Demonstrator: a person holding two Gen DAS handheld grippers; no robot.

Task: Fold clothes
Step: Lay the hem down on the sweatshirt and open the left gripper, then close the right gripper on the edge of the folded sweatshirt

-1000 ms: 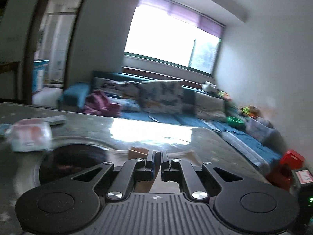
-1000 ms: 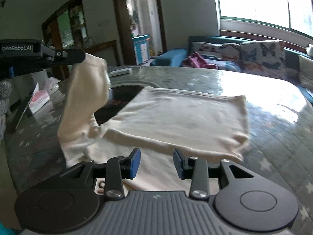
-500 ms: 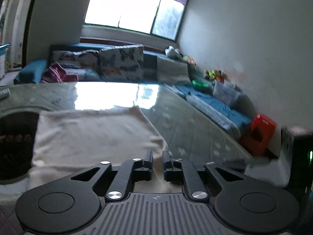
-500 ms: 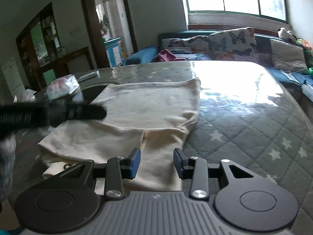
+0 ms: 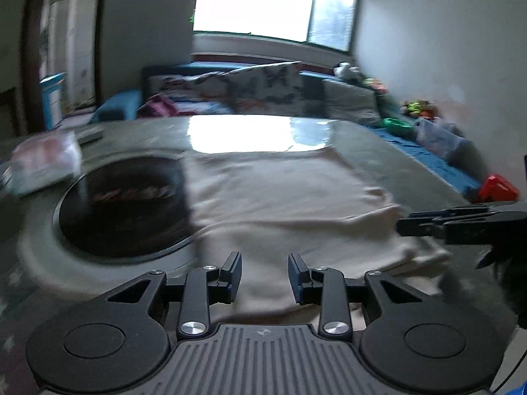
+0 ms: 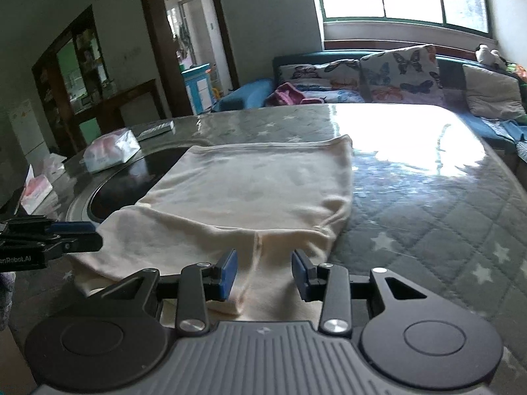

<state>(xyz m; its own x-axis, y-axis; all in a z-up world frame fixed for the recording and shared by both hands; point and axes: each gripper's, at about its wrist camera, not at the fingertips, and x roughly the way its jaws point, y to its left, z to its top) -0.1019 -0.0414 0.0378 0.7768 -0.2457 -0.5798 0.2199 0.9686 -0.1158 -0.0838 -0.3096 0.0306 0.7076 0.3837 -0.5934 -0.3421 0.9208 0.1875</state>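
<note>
We hover both released grippers, left gripper (image 5: 264, 277) labelled "GenRobot.AI", right gripper (image 6: 264, 275), over the cream garment (image 6: 250, 191) at lower frame

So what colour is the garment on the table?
Cream, plain with no print; the garment shows best in the right wrist view.

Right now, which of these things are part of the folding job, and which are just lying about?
Job: cream garment; left tongs; right tongs, both open.

Lying about: tissue pack; remote; pink clothing on sofa; cushions.
</note>
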